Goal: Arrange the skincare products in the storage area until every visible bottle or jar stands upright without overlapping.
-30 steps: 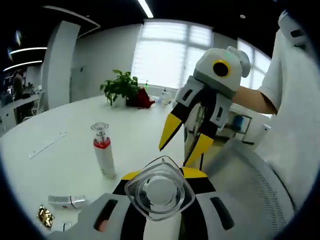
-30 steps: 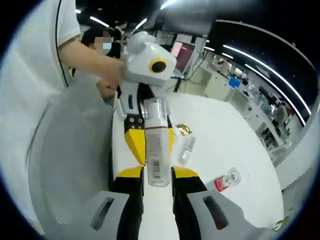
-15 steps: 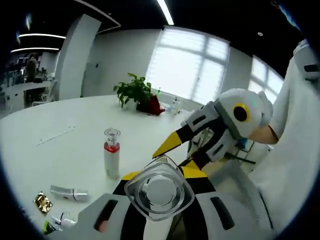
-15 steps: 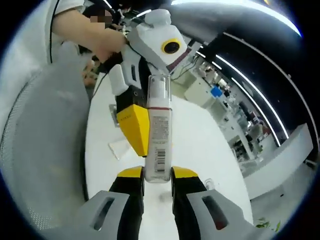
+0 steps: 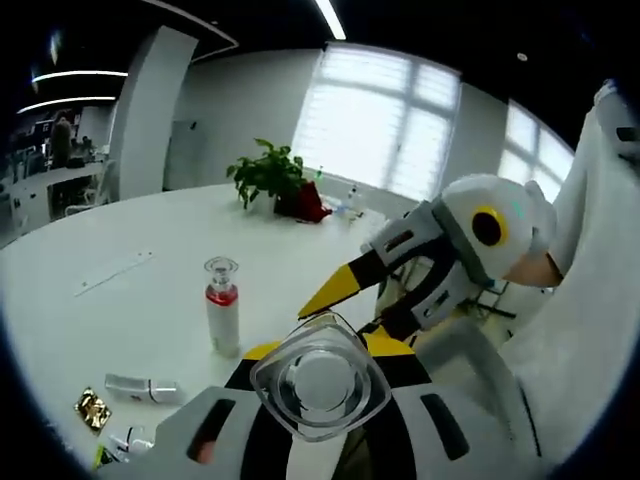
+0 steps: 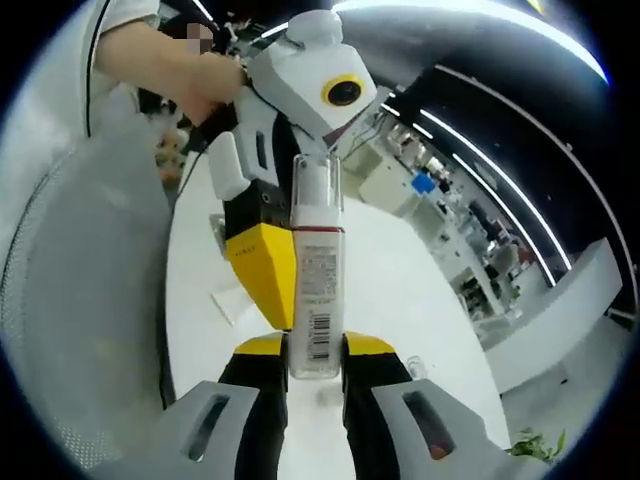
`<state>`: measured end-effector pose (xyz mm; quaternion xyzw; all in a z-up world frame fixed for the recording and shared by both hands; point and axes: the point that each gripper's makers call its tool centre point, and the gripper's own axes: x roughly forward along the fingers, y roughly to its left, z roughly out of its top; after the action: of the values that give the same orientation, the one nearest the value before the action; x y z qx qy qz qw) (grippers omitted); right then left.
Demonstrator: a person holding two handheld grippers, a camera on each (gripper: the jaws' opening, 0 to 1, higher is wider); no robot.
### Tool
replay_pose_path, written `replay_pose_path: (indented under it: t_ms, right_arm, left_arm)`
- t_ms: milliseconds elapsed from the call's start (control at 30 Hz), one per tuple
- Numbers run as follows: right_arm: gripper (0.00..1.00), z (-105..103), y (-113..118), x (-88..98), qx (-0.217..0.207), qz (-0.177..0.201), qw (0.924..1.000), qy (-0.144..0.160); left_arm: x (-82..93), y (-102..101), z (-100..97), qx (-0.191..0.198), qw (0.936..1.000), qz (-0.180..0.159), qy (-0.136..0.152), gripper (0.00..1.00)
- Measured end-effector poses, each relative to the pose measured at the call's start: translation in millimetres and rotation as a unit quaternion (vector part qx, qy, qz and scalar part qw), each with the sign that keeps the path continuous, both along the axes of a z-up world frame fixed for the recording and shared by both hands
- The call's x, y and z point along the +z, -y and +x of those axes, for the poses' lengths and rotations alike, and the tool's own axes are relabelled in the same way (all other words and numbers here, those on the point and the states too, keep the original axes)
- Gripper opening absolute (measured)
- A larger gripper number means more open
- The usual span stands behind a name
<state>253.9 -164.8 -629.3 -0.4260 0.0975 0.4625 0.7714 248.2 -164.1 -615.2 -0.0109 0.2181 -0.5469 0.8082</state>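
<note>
In the left gripper view, the left gripper (image 5: 318, 352) is closed on a clear bottle (image 5: 320, 382), seen end-on: a rounded-square transparent cap with a white disc inside, between the yellow jaws at 6 o'clock. At 3 o'clock the right gripper (image 5: 345, 300) comes in, white with yellow jaw tips, and one tip points at the cap.

On the white table (image 5: 120, 300) a second bottle (image 5: 222, 306) stands upright at 9 o'clock. It has a white body, a red band under a clear cap. Below it, near 8 o'clock, a small white tube (image 5: 143, 388) lies on its side, and a gold sachet (image 5: 91, 410) lies just beside it. A green plant (image 5: 268, 174) is at 12 o'clock, well apart.

In the right gripper view, the right gripper (image 6: 314, 352) grips the same clear bottle (image 6: 316, 280) by its lower end. The bottle is tall and transparent, with a white label with small print and a barcode. Its top reaches the left gripper (image 6: 268, 275) at 12 o'clock, which a hand (image 6: 205, 80) holds. A grey mesh chair back (image 6: 80, 300) is at 9 o'clock.
</note>
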Motion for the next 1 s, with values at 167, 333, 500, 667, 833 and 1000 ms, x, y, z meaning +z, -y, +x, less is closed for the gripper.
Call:
replay_pose_path:
  t_ms: [167,333,500,667,833,1000]
  right_arm:
    - [0.18,-1,0,1.3,0.004,0.017,0.9997,-0.014]
    - [0.18,-3,-2,3.4,0.005,0.089,0.9940,-0.065]
    - [0.18,-13,-6,13.5,0.018,0.188,0.9729,-0.134]
    - [0.18,-26,-9,18.5,0.041,0.286,0.9329,-0.214]
    - [0.18,-40,-13,19.9,0.063,0.345,0.8973,-0.267]
    - [0.18,-47,-13,22.9,0.084,0.373,0.8780,-0.288]
  left_arm:
    - [1.6,0,-0.4,-0.002,1.0000,-0.004,-0.002,0.21]
    - [14.0,2,-4.2,-0.018,0.9995,-0.022,0.014,0.21]
    - [30.4,-2,-12.8,-0.051,0.9965,-0.054,0.037,0.24]
    - [63.4,-9,-15.1,-0.063,0.9888,-0.121,0.060,0.30]
    - [79.7,-14,-16.4,-0.071,0.9837,-0.147,0.075,0.34]
    - [86.8,-9,-22.0,-0.089,0.9823,-0.135,0.094,0.25]
